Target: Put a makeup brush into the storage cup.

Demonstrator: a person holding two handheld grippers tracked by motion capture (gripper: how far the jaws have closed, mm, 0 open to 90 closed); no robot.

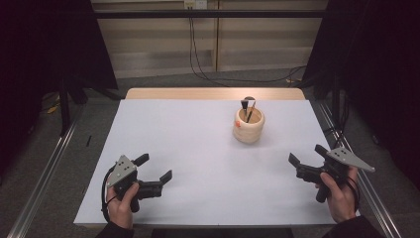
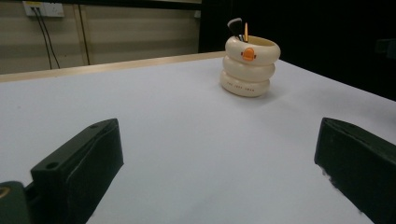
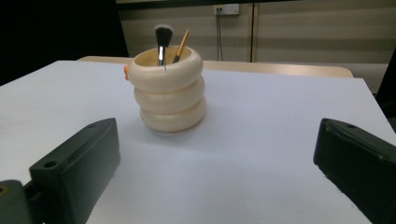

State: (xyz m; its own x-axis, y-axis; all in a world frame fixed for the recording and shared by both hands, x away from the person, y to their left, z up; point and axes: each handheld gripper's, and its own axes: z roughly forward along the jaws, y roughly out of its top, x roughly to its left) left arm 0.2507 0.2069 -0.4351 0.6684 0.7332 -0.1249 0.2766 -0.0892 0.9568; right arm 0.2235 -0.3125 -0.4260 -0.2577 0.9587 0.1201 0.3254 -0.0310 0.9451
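Two grippers rest low over the near edge of the bench (image 1: 198, 163), and we hold one in each hand. The left gripper (image 1: 154, 167) sits at the near left; its jaws stand wide apart with nothing between them, as the left gripper view confirms by the bare white surface between the two black jaws. The right gripper (image 1: 308, 154) sits at the near right; its jaws are likewise spread and grip nothing.

The holder (image 1: 248, 126), a cream pot shaped like three stacked rings with a small orange mark on its upper ring, stands upright on the far half of the bench, right of centre. It is well apart from both grippers, nearer to the right one. Inside it we see a black-tufted makeup brush (image 3: 163, 39) and a thin orange-handled brush (image 3: 181, 45), both leaning against the rim with their heads up.

We judge the work to be at its start or at a rest position: neither gripper touches the holder or its brushes, and no item lies loose on the bench. Whatever is to be done with the holder or its contents remains to be done. We judge that the next step calls for a reach forward, most readily by the right gripper, toward the holder.
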